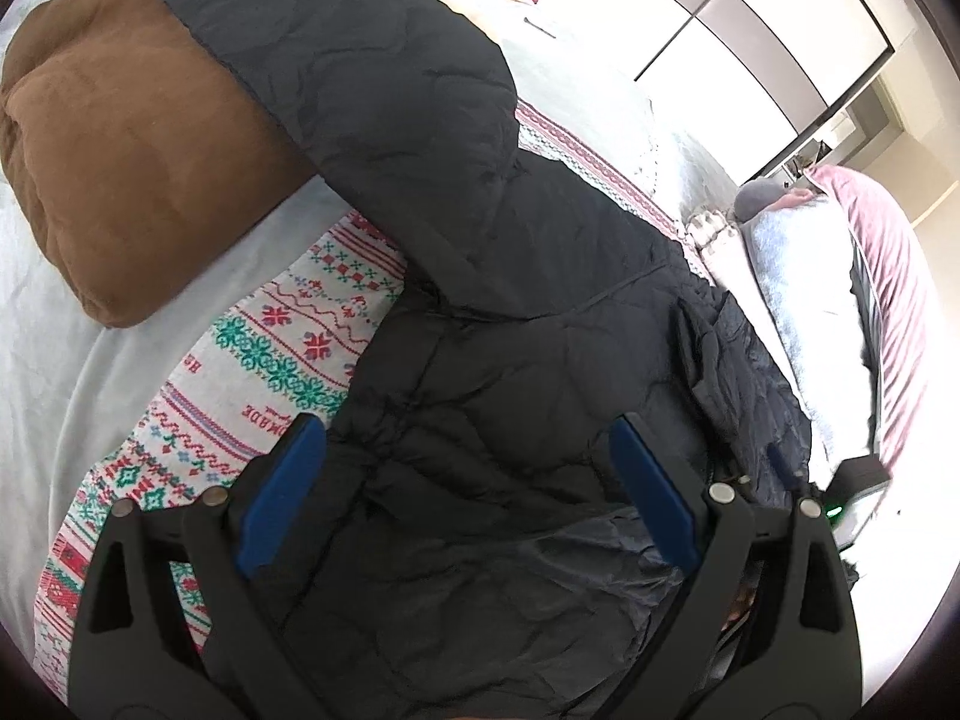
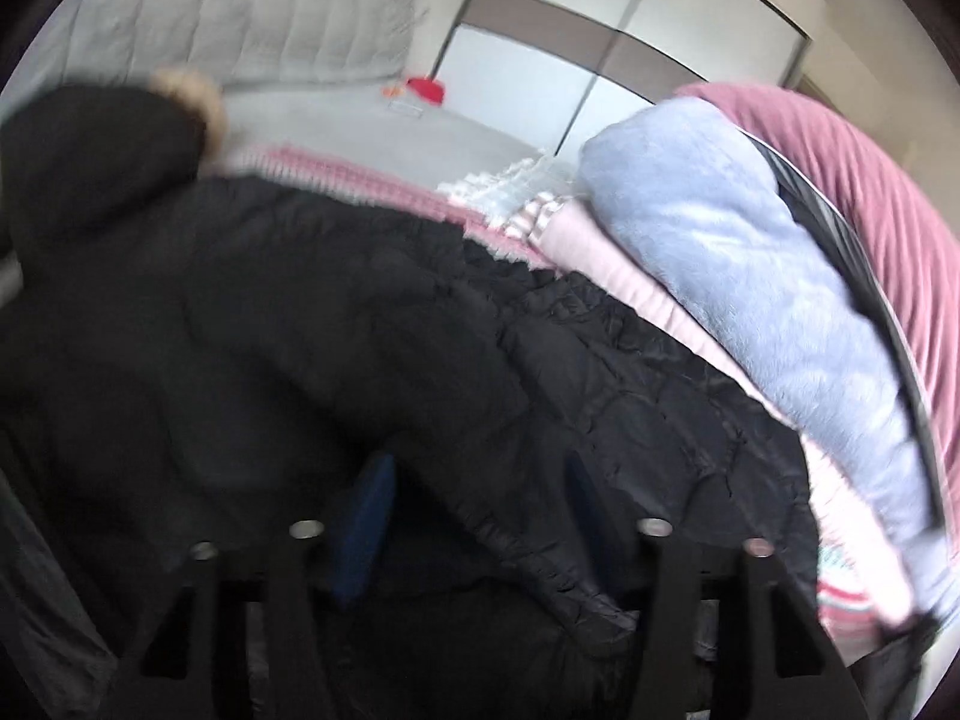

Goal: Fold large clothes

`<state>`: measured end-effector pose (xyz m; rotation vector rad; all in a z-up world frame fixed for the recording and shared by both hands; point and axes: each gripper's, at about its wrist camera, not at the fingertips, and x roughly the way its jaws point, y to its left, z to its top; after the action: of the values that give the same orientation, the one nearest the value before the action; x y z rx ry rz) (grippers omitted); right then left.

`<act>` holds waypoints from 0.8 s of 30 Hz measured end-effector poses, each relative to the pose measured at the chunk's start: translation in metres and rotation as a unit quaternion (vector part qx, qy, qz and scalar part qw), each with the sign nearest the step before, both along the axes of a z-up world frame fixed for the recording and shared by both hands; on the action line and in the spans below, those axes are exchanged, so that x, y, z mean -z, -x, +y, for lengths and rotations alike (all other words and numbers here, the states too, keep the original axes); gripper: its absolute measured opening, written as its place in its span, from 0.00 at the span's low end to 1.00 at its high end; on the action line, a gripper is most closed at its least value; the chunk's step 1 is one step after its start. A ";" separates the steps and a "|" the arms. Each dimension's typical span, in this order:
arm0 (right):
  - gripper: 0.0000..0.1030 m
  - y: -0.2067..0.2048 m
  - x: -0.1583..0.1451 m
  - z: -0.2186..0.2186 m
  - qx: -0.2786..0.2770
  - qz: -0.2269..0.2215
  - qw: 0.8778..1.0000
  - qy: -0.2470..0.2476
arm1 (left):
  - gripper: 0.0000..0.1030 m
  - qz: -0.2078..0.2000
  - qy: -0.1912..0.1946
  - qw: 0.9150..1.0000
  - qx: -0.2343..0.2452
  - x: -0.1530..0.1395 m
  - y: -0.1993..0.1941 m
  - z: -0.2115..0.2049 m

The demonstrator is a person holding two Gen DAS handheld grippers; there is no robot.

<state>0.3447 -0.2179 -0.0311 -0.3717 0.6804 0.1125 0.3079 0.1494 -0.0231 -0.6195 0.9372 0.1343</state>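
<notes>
A large black quilted coat [image 1: 480, 276] lies spread on the bed, one sleeve reaching to the upper left. My left gripper [image 1: 468, 438] is open just above the coat's lower part, blue pads wide apart, holding nothing. In the right wrist view the same coat [image 2: 336, 312] fills the middle, its fur-trimmed hood [image 2: 180, 90] at the upper left. My right gripper [image 2: 474, 480] hovers low over the coat with its jaws apart; a fold of black fabric lies between the pads, and the blur hides whether they touch it.
A patterned red-green-white blanket [image 1: 270, 354] lies under the coat. A brown cushion [image 1: 120, 138] sits at the left. A stack of folded grey-blue [image 2: 750, 276] and pink [image 2: 870, 210] textiles stands at the right. A white wardrobe [image 1: 720, 12] is behind the bed.
</notes>
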 end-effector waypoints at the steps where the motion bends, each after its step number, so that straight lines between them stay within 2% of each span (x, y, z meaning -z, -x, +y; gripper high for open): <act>1: 0.60 -0.001 -0.002 -0.001 0.006 0.005 1.000 -0.017 | 0.93 0.001 0.000 1.000 0.000 0.001 0.000 0.000; 4: 0.60 -0.014 0.002 -0.009 0.017 0.056 0.994 -0.090 | 0.93 0.004 0.000 1.000 -0.003 0.002 -0.001 0.000; 5: 0.60 -0.020 0.011 -0.008 0.017 0.085 0.991 -0.103 | 0.93 0.006 -0.002 1.000 -0.004 0.003 -0.001 0.000; 7: 0.60 -0.026 0.028 -0.006 0.019 0.113 0.989 -0.096 | 0.93 0.008 -0.003 1.000 -0.006 0.004 -0.001 0.002; 10: 0.60 -0.024 0.028 -0.008 0.020 0.109 0.988 -0.106 | 0.93 0.007 -0.003 1.000 -0.007 0.004 -0.001 0.004; 13: 0.60 -0.016 0.010 -0.021 0.025 0.096 0.984 -0.149 | 0.93 0.004 -0.006 1.000 -0.005 0.003 0.000 0.004; 16: 0.61 0.008 -0.015 -0.035 0.027 0.080 0.983 -0.162 | 0.93 0.002 -0.013 1.000 -0.006 0.001 0.000 0.005; 19: 0.61 0.046 -0.030 -0.057 0.047 0.096 0.982 -0.158 | 0.93 0.000 -0.007 1.000 -0.009 0.000 0.001 0.010; 22: 0.63 0.083 -0.039 -0.086 0.063 0.132 0.970 -0.195 | 0.93 -0.006 -0.002 1.000 -0.014 -0.004 0.003 0.015; 24: 0.72 0.110 -0.043 -0.107 0.079 0.157 0.956 -0.234 | 0.93 -0.015 -0.003 1.000 -0.016 -0.010 0.004 0.023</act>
<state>0.2351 -0.3246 0.0118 0.1632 0.9665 0.1786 0.3038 0.1724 -0.0133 -0.6300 0.8979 0.1555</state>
